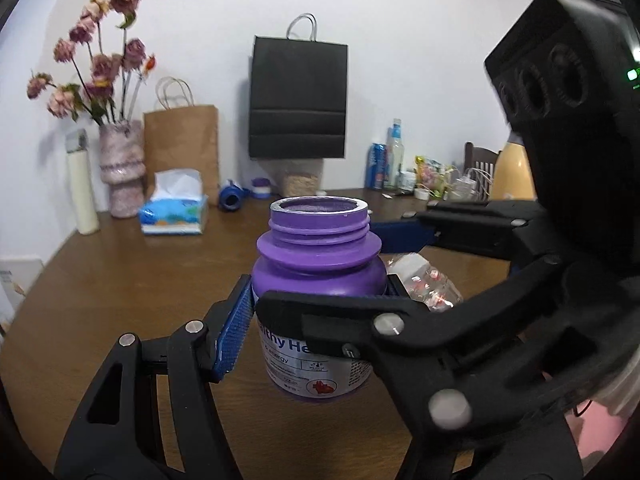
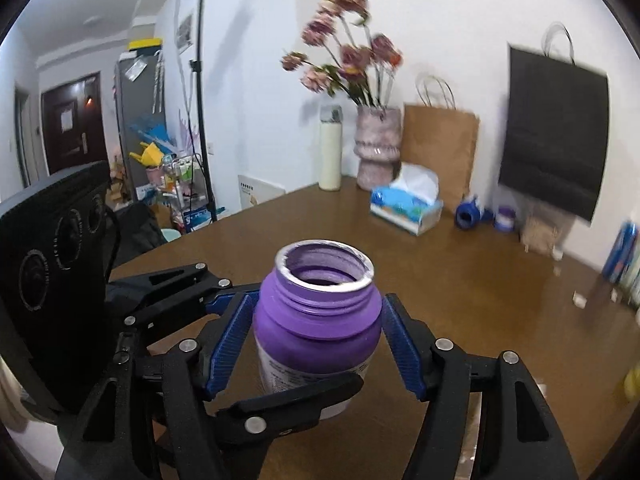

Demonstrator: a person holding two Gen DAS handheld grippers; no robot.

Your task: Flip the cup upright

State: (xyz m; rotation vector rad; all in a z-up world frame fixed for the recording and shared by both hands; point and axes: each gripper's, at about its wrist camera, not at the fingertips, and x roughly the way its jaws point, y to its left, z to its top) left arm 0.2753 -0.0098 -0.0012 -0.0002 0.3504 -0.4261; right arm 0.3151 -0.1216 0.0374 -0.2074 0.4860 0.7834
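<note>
Purple jar (image 1: 318, 280) upright — both tools flank it.

purple bottle (image 2: 316, 328) sitting boxed in by both grippers' fingers, bare table (image 2: 460, 280) lying open beyond, tissue box (image 2: 406, 210) and vase (image 2: 377, 146) crowding far edge

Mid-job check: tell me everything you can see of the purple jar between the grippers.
The purple jar stands upright on the brown table, mouth up and uncapped. It looks like matte plastic: a rounded body, a flared collar and a threaded neck, with whitish residue around the rim. A white printed label wraps the lower body; its text is only partly readable. The left gripper has blue pads pressed against both sides. The right gripper brackets it too, but a slight gap shows at the right pad.
</note>
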